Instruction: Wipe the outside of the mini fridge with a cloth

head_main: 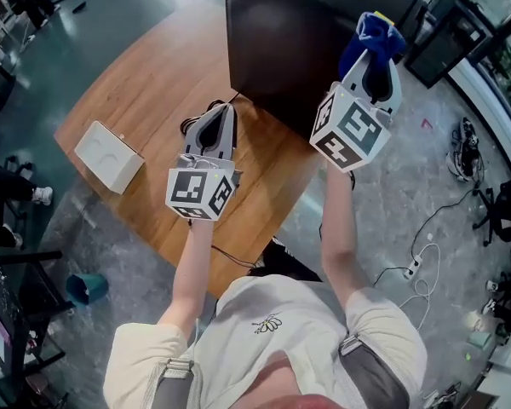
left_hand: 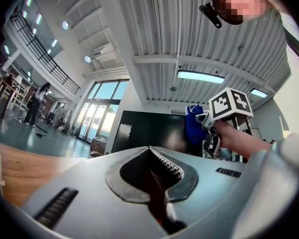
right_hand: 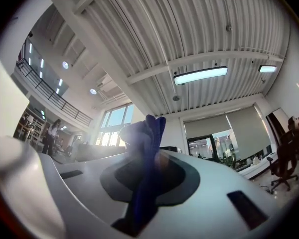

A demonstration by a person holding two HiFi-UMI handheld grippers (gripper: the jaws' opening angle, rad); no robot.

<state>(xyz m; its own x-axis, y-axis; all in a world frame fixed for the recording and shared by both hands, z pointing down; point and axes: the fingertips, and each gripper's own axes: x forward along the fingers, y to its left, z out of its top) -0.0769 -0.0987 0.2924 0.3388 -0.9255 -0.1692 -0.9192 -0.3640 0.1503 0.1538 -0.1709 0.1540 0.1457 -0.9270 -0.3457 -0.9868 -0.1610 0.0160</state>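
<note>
1. The wooden bench (head_main: 153,83) carried two things.
2. A black mini fridge (head_main: 281,49) stood on its far right part.
3. A white box (head_main: 108,156) lay near its left corner, well apart from the fridge.

Cream short-sleeved T-shirt (head_main: 264,318) — small insect print, grey shoulder straps (head_main: 375,377)

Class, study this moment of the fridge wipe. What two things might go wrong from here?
1. The blue cloth sits bunched in the right gripper. Dragged over the mini fridge, it may slip out, or the jaw tips may scrape the black surface.
2. The left gripper is shut, empty and off the fridge, so nothing steadies the fridge under a push.
</note>
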